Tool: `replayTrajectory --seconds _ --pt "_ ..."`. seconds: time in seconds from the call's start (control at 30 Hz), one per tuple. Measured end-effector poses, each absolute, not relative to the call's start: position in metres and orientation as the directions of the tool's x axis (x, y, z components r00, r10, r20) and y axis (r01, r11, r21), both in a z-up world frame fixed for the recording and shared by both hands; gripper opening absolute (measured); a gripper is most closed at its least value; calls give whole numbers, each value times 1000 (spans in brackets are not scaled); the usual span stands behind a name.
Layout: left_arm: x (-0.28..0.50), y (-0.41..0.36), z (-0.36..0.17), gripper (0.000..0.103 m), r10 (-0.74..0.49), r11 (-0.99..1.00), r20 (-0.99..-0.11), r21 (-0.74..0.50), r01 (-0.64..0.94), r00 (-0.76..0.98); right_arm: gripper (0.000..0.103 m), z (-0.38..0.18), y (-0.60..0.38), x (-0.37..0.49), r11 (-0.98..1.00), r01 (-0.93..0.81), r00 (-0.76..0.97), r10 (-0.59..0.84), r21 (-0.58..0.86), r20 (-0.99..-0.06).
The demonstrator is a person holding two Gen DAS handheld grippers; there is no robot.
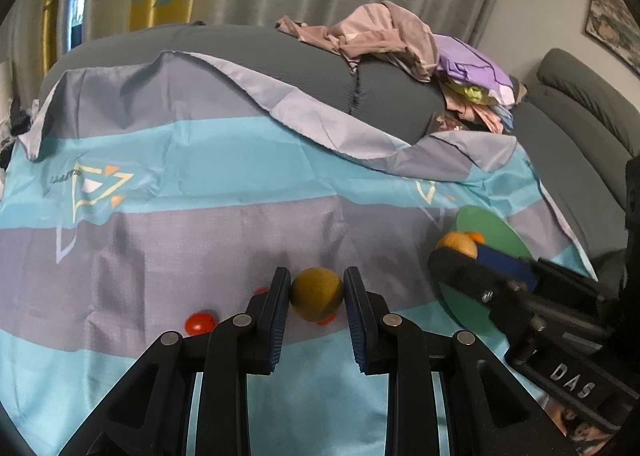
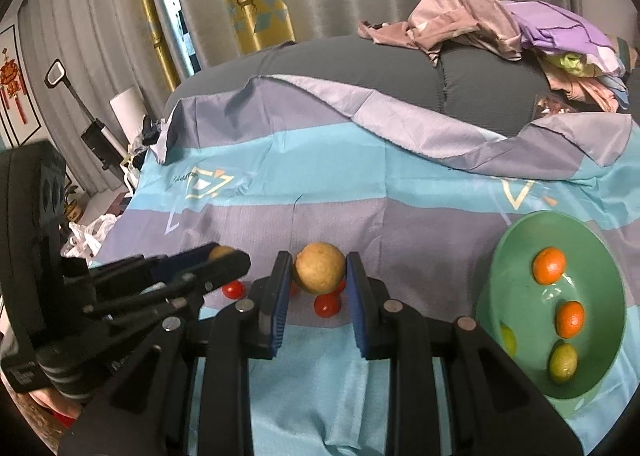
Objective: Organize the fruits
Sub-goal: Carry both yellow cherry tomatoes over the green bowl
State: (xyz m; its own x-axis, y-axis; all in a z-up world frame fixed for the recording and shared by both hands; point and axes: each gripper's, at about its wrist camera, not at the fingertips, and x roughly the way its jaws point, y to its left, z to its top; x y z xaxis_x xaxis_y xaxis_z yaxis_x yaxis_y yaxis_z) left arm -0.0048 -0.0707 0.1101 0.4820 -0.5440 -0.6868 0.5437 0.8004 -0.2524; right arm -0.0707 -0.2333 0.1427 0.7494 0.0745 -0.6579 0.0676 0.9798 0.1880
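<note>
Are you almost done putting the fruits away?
About halfway. Done: two oranges and two green fruits lie in the green bowl. In hand: the left hand-held gripper and the right hand-held gripper each clamp a tan round fruit. Left: small red fruits on the striped cloth.
</note>
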Motion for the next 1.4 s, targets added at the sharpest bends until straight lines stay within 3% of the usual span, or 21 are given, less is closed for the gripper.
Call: replayTrajectory --seconds 0.97,1.4 --pt "-31 -180 126 27 -633 737 -656 -350 578 411 28 169 -340 -125 906 347 795 -145 244 -589" --pt "-53 -241 119 27 -636 697 -690 -322 641 346 28 160 -388 -146 846 481 741 -253 230 -622"
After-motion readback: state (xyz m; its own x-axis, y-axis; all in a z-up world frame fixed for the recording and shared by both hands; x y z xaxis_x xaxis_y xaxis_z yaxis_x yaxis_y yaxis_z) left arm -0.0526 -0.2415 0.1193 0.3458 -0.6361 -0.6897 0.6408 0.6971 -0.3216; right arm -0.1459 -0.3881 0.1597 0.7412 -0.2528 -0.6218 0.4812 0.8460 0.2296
